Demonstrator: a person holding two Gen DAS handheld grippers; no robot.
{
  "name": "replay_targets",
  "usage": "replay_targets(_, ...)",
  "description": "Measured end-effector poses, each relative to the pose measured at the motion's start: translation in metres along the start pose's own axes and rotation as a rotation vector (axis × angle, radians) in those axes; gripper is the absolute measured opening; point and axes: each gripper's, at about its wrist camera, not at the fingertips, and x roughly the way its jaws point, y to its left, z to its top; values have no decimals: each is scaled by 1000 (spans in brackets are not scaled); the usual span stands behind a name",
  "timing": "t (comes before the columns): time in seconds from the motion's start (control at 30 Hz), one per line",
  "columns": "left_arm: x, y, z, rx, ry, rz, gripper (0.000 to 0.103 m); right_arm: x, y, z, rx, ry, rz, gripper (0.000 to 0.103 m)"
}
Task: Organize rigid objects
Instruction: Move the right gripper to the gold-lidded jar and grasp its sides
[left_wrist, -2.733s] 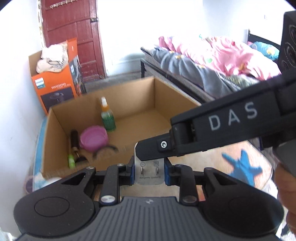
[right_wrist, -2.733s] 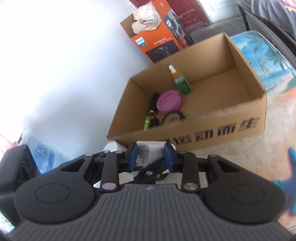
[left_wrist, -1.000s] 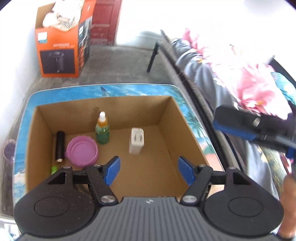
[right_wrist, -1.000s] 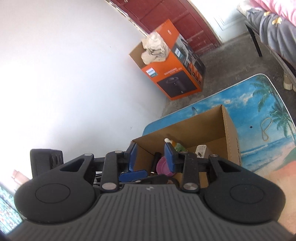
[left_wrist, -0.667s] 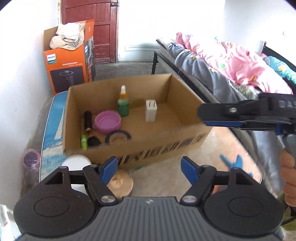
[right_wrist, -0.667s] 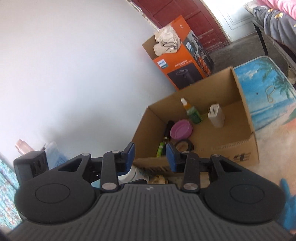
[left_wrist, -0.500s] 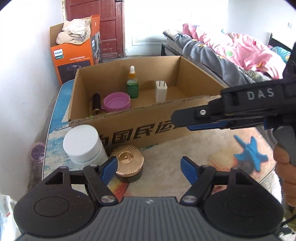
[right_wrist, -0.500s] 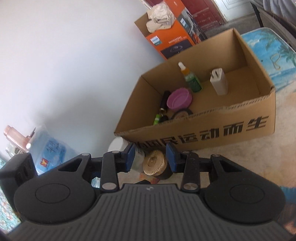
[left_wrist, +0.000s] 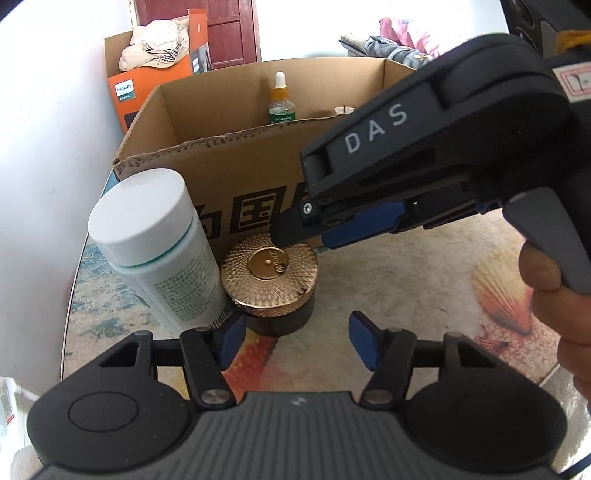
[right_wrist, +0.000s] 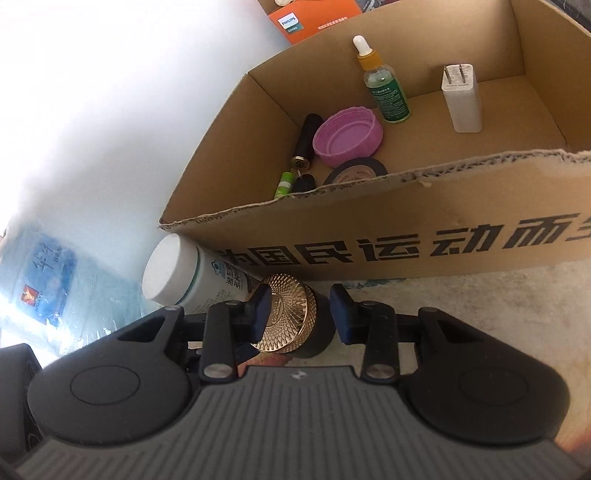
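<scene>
A dark jar with a gold patterned lid (left_wrist: 269, 275) stands on the table in front of the cardboard box (left_wrist: 240, 158), touching a white bottle (left_wrist: 159, 254) on its left. My left gripper (left_wrist: 295, 341) is open, just short of the jar. My right gripper (right_wrist: 299, 314) is open with its jaws on either side of the gold-lidded jar (right_wrist: 291, 314), coming from above; it shows in the left wrist view (left_wrist: 295, 236) over the lid. The white bottle (right_wrist: 184, 275) leans beside it.
The box (right_wrist: 406, 236) holds a green dropper bottle (right_wrist: 384, 88), a white charger (right_wrist: 461, 98), a purple lid (right_wrist: 347, 136), a tape roll (right_wrist: 354, 171) and a dark tube (right_wrist: 304, 142). An orange Philips box (left_wrist: 155, 85) stands behind. The table edge runs along the left by the wall.
The left gripper let the white charger go in the box and came back down low in front of the jar. The right gripper has dropped over the gold-lidded jar.
</scene>
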Motion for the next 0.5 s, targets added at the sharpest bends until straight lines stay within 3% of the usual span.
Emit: replay_targets(0.5,3,1,5,-2,-1,-38,62,6,-5,4,19,59,7,34)
